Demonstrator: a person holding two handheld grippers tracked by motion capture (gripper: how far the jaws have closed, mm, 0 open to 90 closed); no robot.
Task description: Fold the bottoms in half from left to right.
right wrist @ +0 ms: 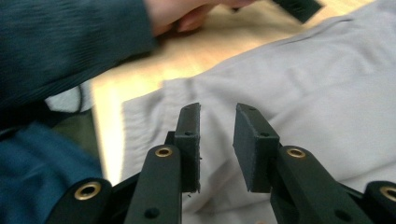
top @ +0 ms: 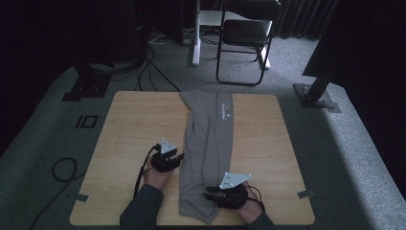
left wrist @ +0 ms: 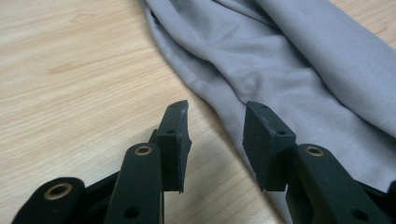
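Cloth first: the grey garment (top: pixel 208 153) lies folded into a long strip down the middle of the table (top: pixel 129 139), likely laid narrow for another fold. Its left edge runs just ahead of the left gripper (left wrist: pixel 215 122), whose jaws stand apart, empty. Its near end lies under the right gripper (right wrist: pixel 217 122), jaws slightly parted, gripping nothing. A chair (top: pixel 246 28) stands well beyond.

Grey garment (top: pixel 208 143) on wooden table (top: pixel 134 124)
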